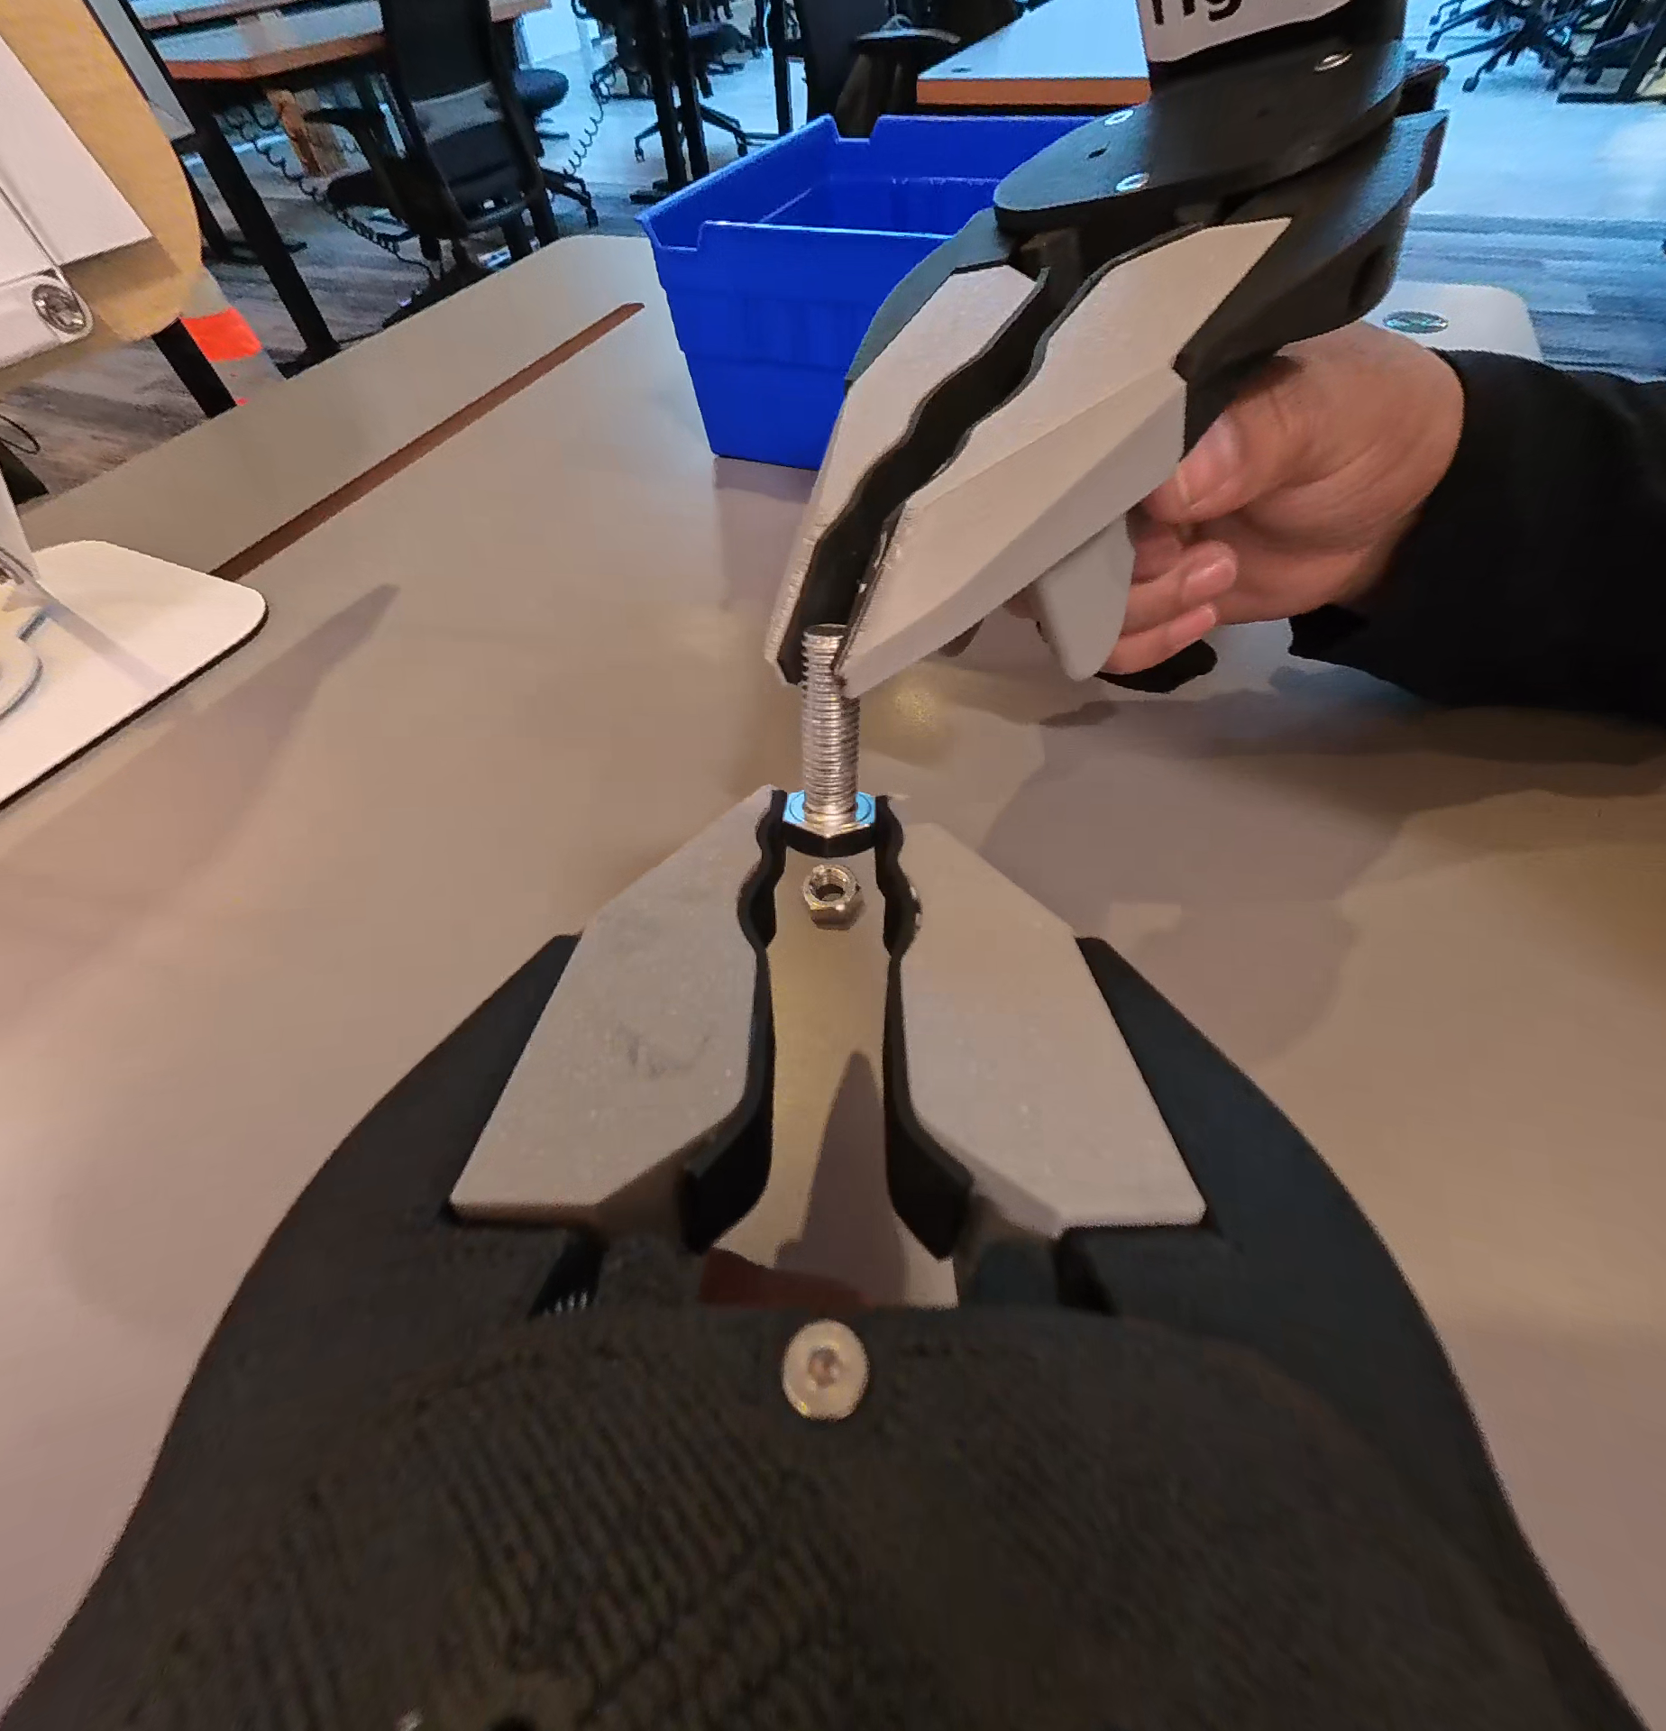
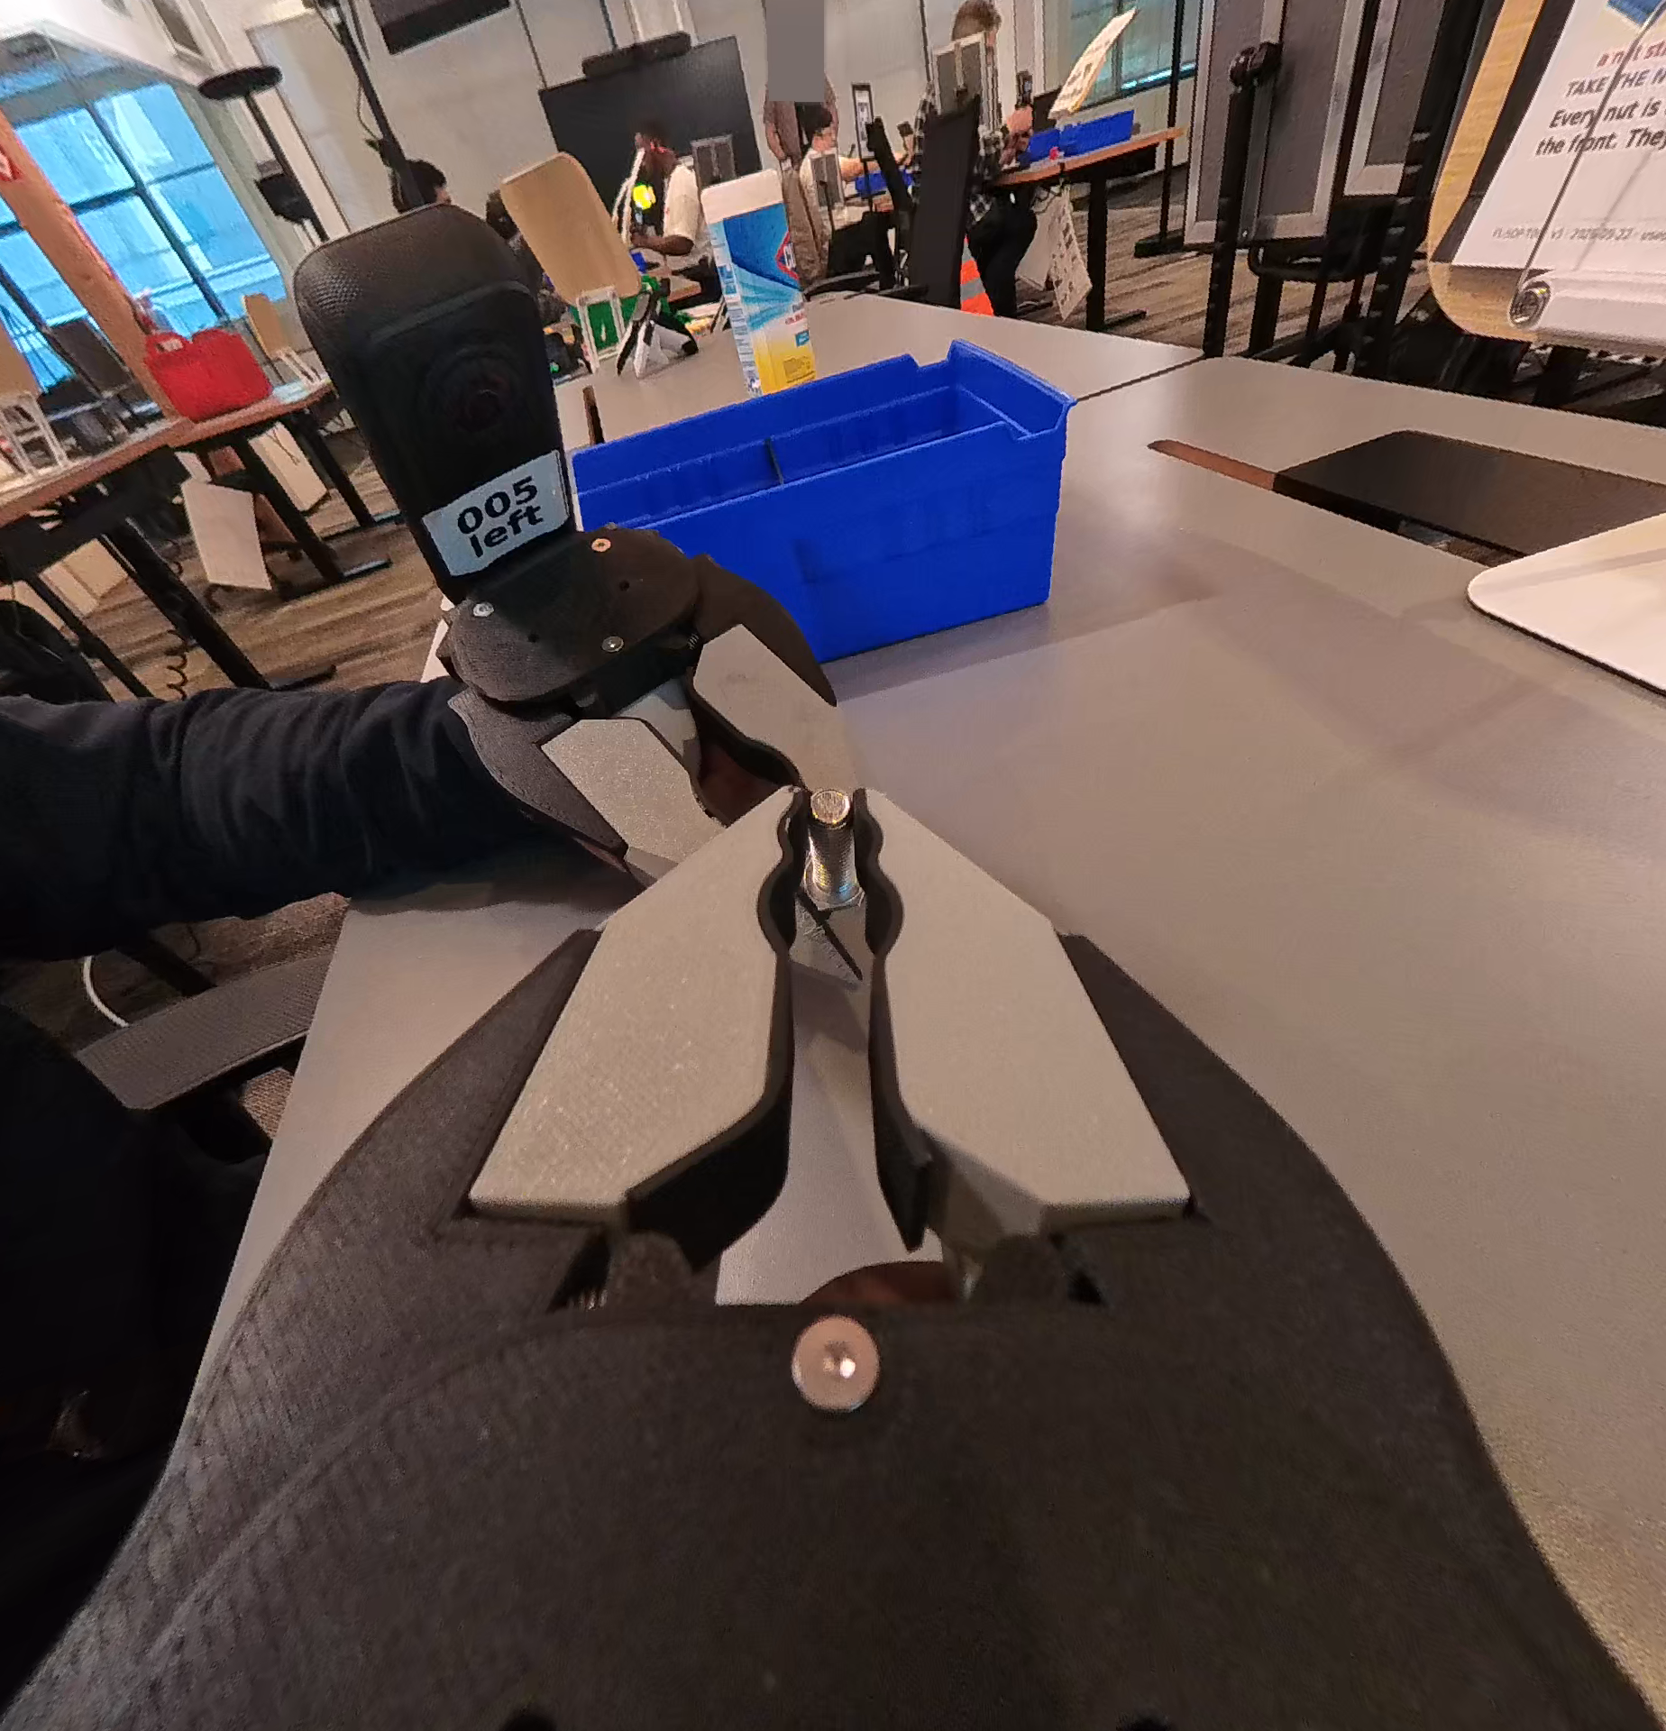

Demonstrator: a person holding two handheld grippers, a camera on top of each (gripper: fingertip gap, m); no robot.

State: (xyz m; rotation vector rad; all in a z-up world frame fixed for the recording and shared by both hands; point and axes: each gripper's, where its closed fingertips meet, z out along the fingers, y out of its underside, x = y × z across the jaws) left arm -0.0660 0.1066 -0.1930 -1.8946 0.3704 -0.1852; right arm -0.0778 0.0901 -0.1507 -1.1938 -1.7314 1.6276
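A threaded silver bolt (image 1: 827, 721) stands upright over the grey table (image 1: 389, 768). My left gripper (image 1: 829, 826) is shut on the hex piece (image 1: 829, 817) at the bolt's lower end; I cannot tell whether it is the head or a nut. My right gripper (image 1: 815, 656) comes down from above and is shut on the bolt's top end. A loose hex nut (image 1: 831, 895) lies on the table between the left fingers. In the right wrist view, my right gripper (image 2: 829, 807) pinches the bolt (image 2: 827, 862), and the left gripper's fingers (image 2: 623, 787) reach in from the left.
A blue bin (image 1: 782, 309) (image 2: 810, 534) stands on the table just behind the grippers. A white stand base (image 1: 89, 637) (image 2: 1607, 599) sits at the side, near a black pad (image 2: 1466, 487). A wipes canister (image 2: 759, 281) stands behind the bin. People sit at far desks. Some 4 centimetres of space lies between my two pairs of fingers. About 35 centimetres separates my left fingertips from the white stand base (image 2: 1607, 599).
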